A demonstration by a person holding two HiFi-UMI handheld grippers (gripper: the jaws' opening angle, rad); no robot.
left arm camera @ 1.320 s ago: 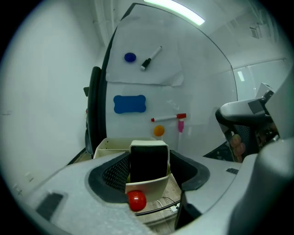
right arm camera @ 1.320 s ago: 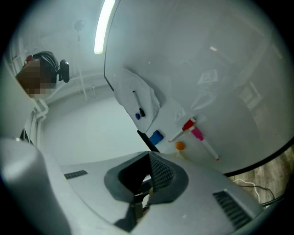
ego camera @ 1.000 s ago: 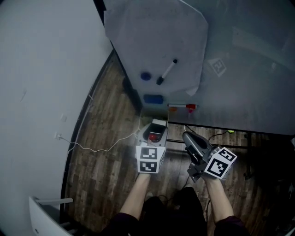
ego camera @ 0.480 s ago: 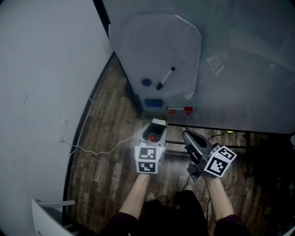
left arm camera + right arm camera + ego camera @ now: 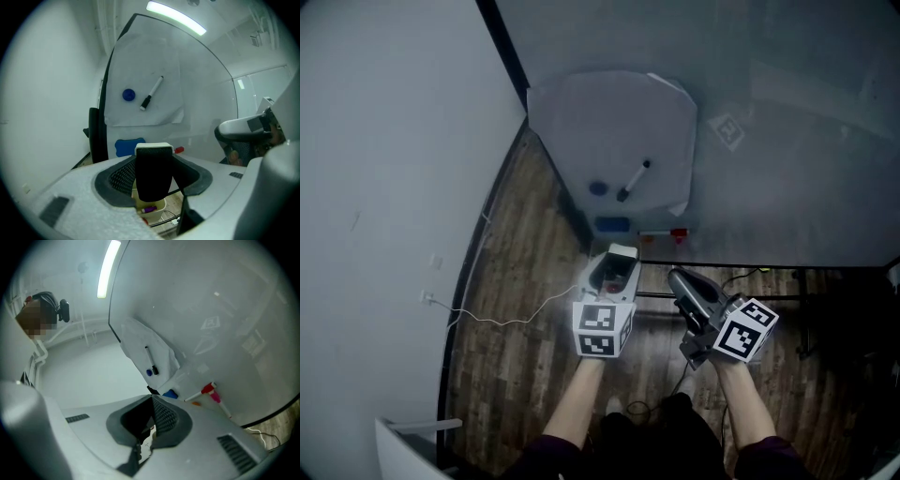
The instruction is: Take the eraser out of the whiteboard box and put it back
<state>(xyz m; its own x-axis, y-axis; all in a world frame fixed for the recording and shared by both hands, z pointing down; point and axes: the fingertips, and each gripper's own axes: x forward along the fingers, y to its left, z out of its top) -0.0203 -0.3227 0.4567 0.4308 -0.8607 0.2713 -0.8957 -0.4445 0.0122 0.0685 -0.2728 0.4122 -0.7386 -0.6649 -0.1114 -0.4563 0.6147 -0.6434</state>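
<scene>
My left gripper (image 5: 617,255) is shut on the eraser (image 5: 153,176), a black block with a white top that stands upright between the mesh pads. Below the jaws a cream box (image 5: 154,206) shows a purple pen inside. In the head view the eraser's white top (image 5: 622,250) sits at the gripper's tip, just short of the whiteboard (image 5: 787,169). My right gripper (image 5: 677,277) hangs beside it to the right, its dark pads closed together with nothing between them (image 5: 152,401).
On the whiteboard hang a white sheet (image 5: 609,131), a black marker (image 5: 633,181) and a blue round magnet (image 5: 598,187). A blue block (image 5: 612,224) and a red marker (image 5: 673,233) rest on its ledge. A white cable (image 5: 506,314) crosses the wooden floor; a wall is at left.
The head view has shifted, so the whiteboard and its items sit higher and smaller in the picture. Both grippers hold nearly the same pose, the left still shut on the eraser.
</scene>
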